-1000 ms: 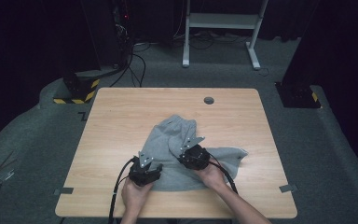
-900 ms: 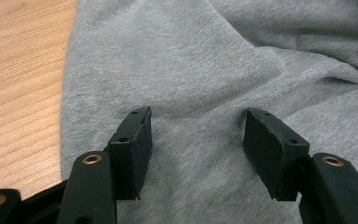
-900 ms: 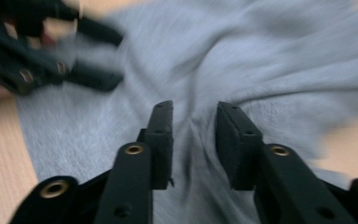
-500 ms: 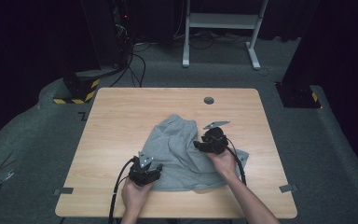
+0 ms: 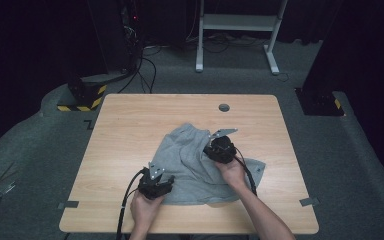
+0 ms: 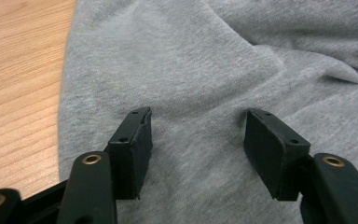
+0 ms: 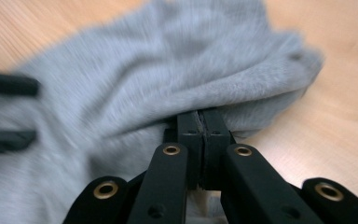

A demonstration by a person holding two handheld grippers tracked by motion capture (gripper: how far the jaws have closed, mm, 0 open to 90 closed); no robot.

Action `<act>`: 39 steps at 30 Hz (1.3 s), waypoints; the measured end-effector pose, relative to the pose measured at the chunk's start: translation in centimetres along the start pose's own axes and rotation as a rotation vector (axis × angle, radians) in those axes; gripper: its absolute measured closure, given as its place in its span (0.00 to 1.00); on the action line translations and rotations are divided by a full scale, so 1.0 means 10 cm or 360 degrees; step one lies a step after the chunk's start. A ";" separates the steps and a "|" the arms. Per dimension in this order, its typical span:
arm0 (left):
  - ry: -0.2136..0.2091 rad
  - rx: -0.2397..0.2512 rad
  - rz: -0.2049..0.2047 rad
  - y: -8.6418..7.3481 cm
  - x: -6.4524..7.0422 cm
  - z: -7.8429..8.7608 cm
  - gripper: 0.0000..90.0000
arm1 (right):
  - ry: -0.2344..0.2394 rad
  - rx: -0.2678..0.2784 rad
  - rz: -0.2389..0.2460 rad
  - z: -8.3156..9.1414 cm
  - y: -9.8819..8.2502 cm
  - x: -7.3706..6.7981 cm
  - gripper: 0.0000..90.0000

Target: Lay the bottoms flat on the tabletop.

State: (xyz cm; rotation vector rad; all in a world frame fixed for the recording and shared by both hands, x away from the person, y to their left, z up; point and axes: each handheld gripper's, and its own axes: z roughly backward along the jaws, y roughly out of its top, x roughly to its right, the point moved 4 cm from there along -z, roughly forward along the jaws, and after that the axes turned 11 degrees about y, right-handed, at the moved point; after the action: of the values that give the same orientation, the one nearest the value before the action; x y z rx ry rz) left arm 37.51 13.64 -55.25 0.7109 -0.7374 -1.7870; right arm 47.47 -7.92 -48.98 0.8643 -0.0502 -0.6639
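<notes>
From above, the grey cloth [image 5: 195, 160] lies on the bench [image 5: 130, 120] under both tongs. Left tongs [image 6: 196, 135] rest released on it. Right tongs [image 7: 200, 126], just clenched, pinch a fold; lift slowly so it won't slip.

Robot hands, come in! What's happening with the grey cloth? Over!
Right gripper just closed, pinching grey cloth. Left gripper open over cloth. Nothing in the way on table.

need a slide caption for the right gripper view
Right gripper, jaws shut on a fold of the grey garment above the wooden table.
</notes>
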 end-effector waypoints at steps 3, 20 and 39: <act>-0.0001 0.0001 -0.0001 0.00 0.00 0.00 0.47 | -0.0009 0.0040 0.0111 0.12 0.17 -0.13 0.99; 0.0000 -0.0001 0.0000 0.00 0.00 0.00 0.46 | 0.0242 -0.0195 0.0369 -0.30 -0.04 -0.72 0.70; 0.0001 0.0003 0.0005 0.00 0.00 0.00 0.46 | 0.0102 -0.0152 -0.0083 -0.33 -0.04 -0.15 0.93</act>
State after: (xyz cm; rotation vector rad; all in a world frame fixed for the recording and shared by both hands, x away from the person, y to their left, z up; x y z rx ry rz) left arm 37.52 13.63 -55.26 0.7111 -0.7394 -1.7835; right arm 47.05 -4.96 -51.15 0.7965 0.0613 -0.6818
